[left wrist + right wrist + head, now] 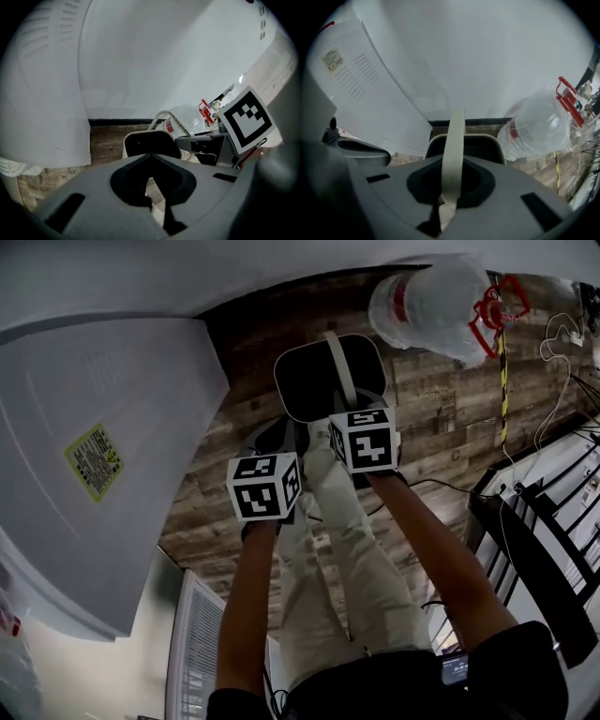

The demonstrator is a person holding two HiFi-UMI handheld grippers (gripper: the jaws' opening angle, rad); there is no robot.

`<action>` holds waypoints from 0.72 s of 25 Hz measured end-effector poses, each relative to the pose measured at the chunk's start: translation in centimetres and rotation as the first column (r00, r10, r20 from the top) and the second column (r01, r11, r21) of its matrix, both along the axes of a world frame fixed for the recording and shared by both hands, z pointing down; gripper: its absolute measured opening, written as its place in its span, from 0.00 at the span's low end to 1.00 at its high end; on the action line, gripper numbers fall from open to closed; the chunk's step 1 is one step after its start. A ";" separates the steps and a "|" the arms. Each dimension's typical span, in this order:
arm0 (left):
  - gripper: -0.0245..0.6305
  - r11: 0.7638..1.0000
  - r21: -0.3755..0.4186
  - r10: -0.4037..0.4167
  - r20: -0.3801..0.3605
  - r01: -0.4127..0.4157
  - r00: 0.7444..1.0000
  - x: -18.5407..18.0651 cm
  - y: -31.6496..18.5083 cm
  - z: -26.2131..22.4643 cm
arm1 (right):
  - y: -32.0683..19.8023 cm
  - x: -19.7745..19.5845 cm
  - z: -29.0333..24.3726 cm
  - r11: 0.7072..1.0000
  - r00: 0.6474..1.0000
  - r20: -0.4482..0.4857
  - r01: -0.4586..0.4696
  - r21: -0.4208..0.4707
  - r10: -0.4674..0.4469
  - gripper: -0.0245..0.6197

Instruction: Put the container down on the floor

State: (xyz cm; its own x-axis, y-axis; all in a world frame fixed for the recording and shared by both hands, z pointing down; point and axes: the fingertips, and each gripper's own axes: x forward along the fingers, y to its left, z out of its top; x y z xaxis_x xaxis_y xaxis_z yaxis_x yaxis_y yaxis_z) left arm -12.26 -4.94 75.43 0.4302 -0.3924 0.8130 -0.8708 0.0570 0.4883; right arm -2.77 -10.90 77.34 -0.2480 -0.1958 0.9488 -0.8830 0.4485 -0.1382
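Note:
The container (323,381) is a white bin with a dark inside and a pale strap handle (337,367). It hangs over the wooden floor (441,418), just ahead of the person's shoes; I cannot tell whether it touches the floor. My right gripper (354,420) is shut on the handle (453,150), which rises from the container's rim (464,138) straight into the jaws. My left gripper (274,448) is beside it to the left, shut with nothing held. In the left gripper view the container (152,143) lies just ahead of the left gripper (152,187).
A big white appliance panel (103,456) with a yellow label fills the left side. A large clear water bottle (431,301) with a red handle lies on the floor behind the container. Cables and a dark rack (553,521) run along the right.

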 end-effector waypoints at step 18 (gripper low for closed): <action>0.06 0.998 -0.049 -0.031 -0.040 0.029 0.999 1.5 -1.6 4.4 | -2.3 -1.3 5.9 0.996 0.996 -0.025 0.084 -0.036 -0.085 0.09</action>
State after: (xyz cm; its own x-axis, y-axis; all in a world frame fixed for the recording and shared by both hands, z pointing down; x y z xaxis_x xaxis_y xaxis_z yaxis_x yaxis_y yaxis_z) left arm -10.71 -6.57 79.86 0.4516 -0.3666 0.8134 -0.8479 0.1074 0.5191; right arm -4.10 -13.25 83.27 -0.2374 -0.1421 0.9610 -0.8457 0.5169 -0.1325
